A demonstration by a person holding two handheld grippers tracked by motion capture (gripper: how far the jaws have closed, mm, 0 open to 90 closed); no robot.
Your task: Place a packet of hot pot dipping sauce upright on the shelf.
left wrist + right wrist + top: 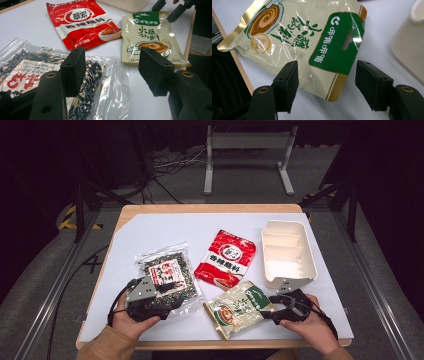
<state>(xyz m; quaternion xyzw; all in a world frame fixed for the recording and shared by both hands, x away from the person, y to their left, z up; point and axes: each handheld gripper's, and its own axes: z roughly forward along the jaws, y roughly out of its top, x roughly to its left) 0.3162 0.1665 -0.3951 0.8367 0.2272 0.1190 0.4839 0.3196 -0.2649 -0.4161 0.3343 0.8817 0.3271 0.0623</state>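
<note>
A clear bag of dark dried pieces with a red-and-white label (167,275) (30,72) lies at the front left. My left gripper (171,293) (112,62) hovers open over its right edge, nothing pressed between its jaws. A beige and green pouch (240,308) (299,37) (150,37) lies at the front middle. My right gripper (275,308) (327,67) stands open at the pouch's green top corner, which lies below and between the jaws, untouched by the pads. A red pouch (225,258) (82,22) lies flat in the middle.
A cream tray with compartments (305,252) (409,37) stands at the right, just beyond my right hand. A white sheet (150,235) covers the wooden table, whose front edge (200,345) runs close under both hands. A metal stand (247,155) and cables are on the floor behind.
</note>
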